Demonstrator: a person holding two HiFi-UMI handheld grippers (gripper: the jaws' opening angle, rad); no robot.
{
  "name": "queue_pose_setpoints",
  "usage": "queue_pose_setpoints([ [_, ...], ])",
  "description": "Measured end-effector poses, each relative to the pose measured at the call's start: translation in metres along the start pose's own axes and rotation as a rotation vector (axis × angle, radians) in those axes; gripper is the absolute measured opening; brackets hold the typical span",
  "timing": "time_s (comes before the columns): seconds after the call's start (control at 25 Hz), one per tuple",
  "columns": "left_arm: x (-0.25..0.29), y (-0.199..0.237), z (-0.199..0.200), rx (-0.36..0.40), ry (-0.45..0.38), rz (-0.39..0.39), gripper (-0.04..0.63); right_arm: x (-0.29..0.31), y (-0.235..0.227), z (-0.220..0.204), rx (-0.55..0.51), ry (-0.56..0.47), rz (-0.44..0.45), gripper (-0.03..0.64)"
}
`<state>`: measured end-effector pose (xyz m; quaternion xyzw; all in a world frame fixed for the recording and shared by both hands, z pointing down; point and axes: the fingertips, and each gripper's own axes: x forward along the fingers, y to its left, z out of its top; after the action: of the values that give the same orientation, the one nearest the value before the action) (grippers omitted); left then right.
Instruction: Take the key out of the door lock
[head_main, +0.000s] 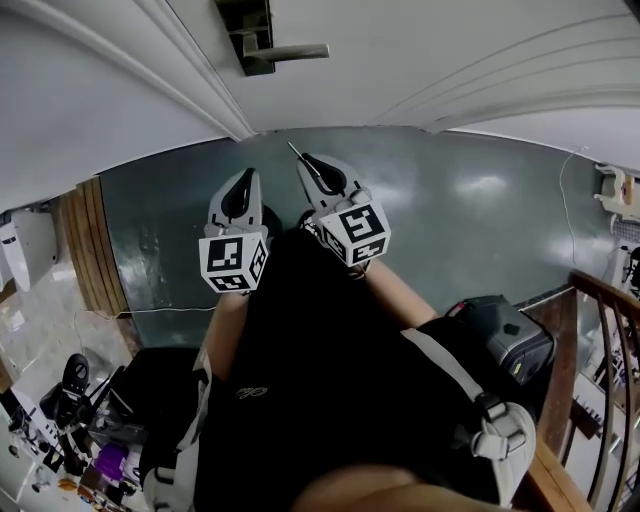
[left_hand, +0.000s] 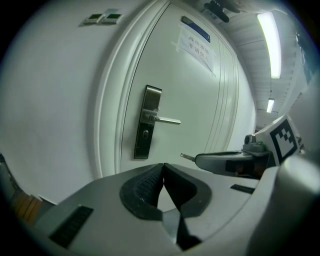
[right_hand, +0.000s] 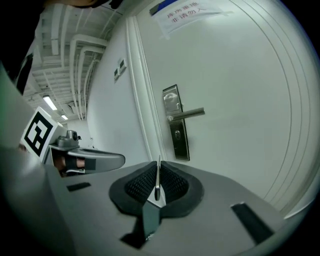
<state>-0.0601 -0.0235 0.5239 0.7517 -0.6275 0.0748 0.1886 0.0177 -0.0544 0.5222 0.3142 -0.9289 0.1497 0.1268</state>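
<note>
Grippers first, from the head view: left gripper and right gripper hang side by side over a grey-green floor, both aimed at the white door. A thin key pokes from the right gripper's tip, well apart from the lock plate and its lever handle.

On to the left gripper view. Its jaws are pressed together at the tips, with nothing between them. Ahead stands the lock plate with the keyhole (a small dark spot low on the plate). The right gripper comes in from the right, key tip leading, clear of the door.

Right gripper view now: the jaws are clamped on the key, its blade edge-on and upright between the pads. Beyond it are the lock plate, the lever handle and a paper notice high on the door. The left gripper sits at the left.
</note>
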Motion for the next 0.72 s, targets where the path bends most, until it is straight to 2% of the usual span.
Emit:
queue_pose_setpoints([
  [0.16,-0.01,-0.003,0.016,0.008,-0.048,0.009,0.023,-0.009,0.003,0.026,-0.063,-0.072,-0.01,0.031],
  [0.52,-0.018,-0.025,0.11,0.088,-0.255,-0.017,0.023,-0.037,-0.001,0.113,-0.134,-0.262,-0.046,0.031],
  [0.72,-0.027,-0.031,0.146,0.14,-0.321,0.0,0.023,-0.05,-0.002,0.146,-0.138,-0.344,-0.05,0.031],
])
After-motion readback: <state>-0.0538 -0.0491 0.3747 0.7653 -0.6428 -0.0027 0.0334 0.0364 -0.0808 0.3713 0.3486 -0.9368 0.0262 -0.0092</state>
